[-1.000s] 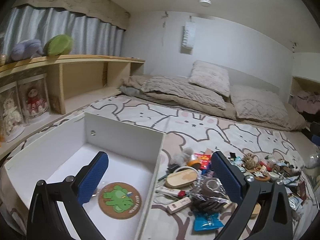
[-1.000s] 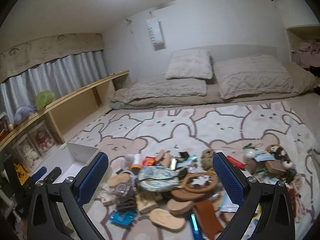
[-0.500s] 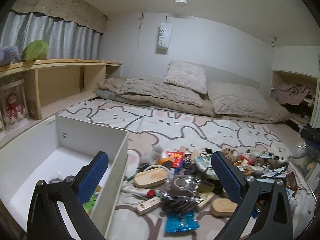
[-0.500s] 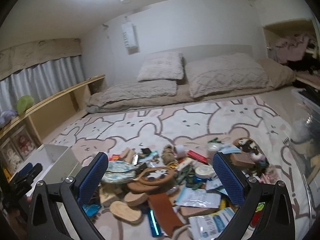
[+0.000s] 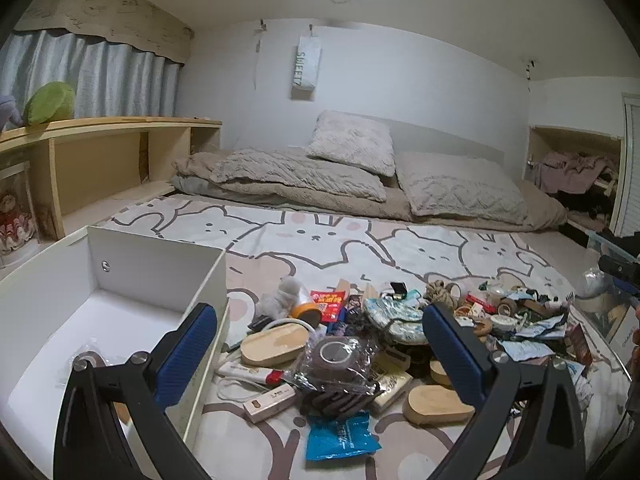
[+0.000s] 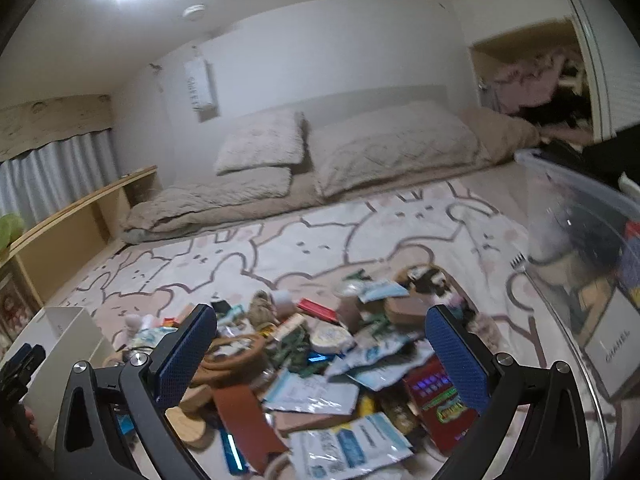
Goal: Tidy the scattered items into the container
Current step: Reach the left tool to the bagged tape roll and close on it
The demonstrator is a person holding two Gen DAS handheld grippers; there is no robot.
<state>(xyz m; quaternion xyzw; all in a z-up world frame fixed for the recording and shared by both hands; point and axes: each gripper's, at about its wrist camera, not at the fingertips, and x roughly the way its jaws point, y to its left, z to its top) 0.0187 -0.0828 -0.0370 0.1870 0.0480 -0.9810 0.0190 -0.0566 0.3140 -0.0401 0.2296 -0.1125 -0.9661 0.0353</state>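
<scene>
A white open-topped box (image 5: 160,258) stands on the bedspread at the left, and its corner also shows in the right wrist view (image 6: 68,326). Right of it lies a heap of small items: a brown tape roll in clear wrap (image 5: 334,360), wooden oval lids (image 5: 274,344), a blue packet (image 5: 340,436). My left gripper (image 5: 320,344) is open and empty, hanging over the box's right wall and the heap's near edge. My right gripper (image 6: 320,344) is open and empty above white sachets (image 6: 348,444), a red packet (image 6: 440,404) and a brown strap (image 6: 240,412).
A clear plastic bin (image 6: 580,196) holding a white carton (image 6: 616,344) stands close on the right. Pillows and a folded duvet (image 5: 304,176) lie beyond the heap. A wooden shelf (image 5: 100,160) runs along the left wall. The other gripper's black tip (image 6: 20,360) shows at the left edge.
The left gripper swung right, from over the box's inside to its right wall and the heap. The right gripper swung right across the heap, bringing the clear bin into view.
</scene>
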